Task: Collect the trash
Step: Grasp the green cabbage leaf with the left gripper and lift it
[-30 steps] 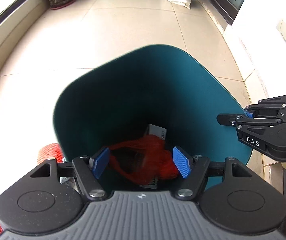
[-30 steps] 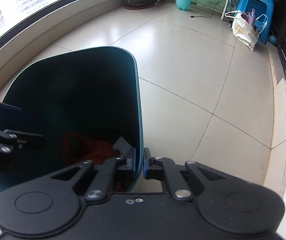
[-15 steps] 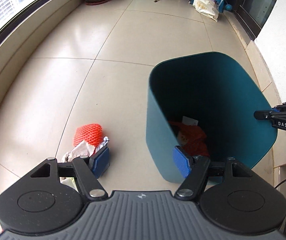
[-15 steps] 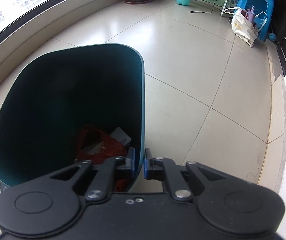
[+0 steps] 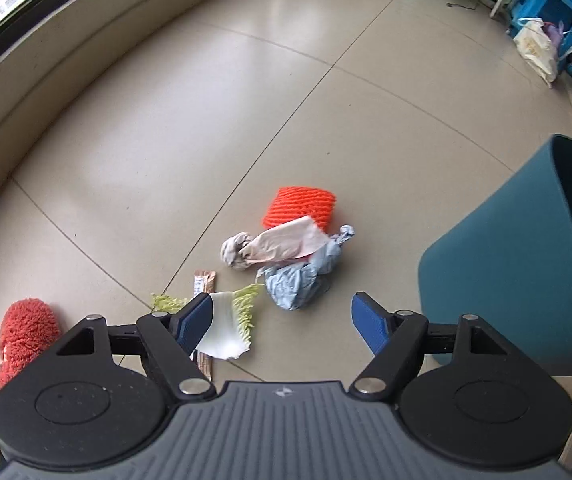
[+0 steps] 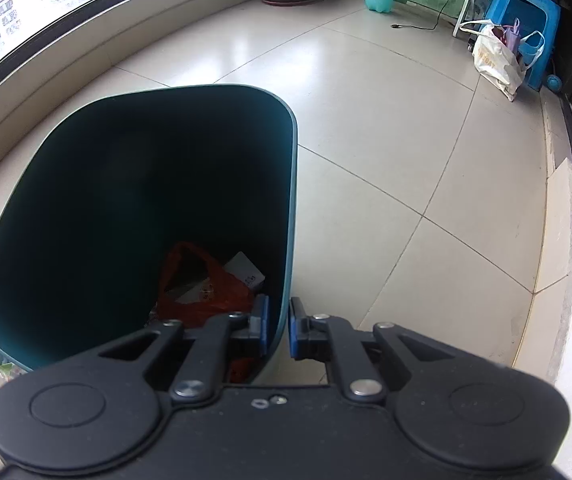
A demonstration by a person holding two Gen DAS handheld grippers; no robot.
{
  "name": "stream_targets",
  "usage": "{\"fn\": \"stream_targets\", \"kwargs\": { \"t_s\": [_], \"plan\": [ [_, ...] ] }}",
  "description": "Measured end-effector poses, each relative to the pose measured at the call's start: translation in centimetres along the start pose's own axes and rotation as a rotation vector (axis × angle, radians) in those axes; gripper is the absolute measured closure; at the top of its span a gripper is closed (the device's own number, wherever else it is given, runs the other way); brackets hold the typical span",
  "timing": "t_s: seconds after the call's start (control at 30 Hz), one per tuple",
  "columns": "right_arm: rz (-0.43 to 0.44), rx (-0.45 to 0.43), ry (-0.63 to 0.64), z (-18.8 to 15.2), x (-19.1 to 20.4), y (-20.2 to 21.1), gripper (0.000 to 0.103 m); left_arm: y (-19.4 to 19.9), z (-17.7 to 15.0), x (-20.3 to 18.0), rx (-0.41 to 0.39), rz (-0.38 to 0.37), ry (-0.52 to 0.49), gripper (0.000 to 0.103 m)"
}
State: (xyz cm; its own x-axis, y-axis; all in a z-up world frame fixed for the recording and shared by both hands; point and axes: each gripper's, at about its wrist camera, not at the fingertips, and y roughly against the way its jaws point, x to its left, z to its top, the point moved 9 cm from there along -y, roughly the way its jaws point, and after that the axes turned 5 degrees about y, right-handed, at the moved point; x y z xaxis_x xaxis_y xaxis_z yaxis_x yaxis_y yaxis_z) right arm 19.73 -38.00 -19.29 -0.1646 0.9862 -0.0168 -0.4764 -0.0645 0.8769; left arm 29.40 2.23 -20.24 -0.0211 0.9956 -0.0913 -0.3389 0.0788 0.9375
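While right gripper [image 6: 277, 330] clamps bin [image 6: 292, 184] — left gripper [image 5: 281, 322] left it | jaws opening

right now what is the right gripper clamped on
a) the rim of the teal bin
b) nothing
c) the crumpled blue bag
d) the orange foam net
a: in the right wrist view the right gripper has one pad inside and one outside the wall of the teal bin, pressed on its rim.
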Motion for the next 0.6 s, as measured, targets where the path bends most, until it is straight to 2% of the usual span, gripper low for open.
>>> {"fn": "stream_targets", "kwargs": {
  "t_s": [0.13,0.23,0.4,0.5,0.6],
  "plan": [
    [-0.005,0.002,0.0,-0.1,0.4,0.1,0.094,-5.1,-0.9,3.1,0.072,0.05,0.048,0.027],
    [-0.011,0.004,0.005,-0.2,0.5,0.1,0.095,-9.2,-2.2,5.9,0.134,0.059,0.106,0.027],
    [-0.019,0.004,0.008,-0.3,0.8,0.0,0.095,-14.0,-4.0,8.9,0.193,0.058,0.172,0.027],
    [-0.029,0.009,0.012,-0.3,1.1,0.0,0.095,-15.8,-4.5,9.6,0.198,0.093,0.138,0.027],
    [-0.038,0.015,0.017,-0.2,1.3,-0.1,0.095,-17.9,-4.8,9.4,0.21,0.093,0.109,0.027]
  ]
}}
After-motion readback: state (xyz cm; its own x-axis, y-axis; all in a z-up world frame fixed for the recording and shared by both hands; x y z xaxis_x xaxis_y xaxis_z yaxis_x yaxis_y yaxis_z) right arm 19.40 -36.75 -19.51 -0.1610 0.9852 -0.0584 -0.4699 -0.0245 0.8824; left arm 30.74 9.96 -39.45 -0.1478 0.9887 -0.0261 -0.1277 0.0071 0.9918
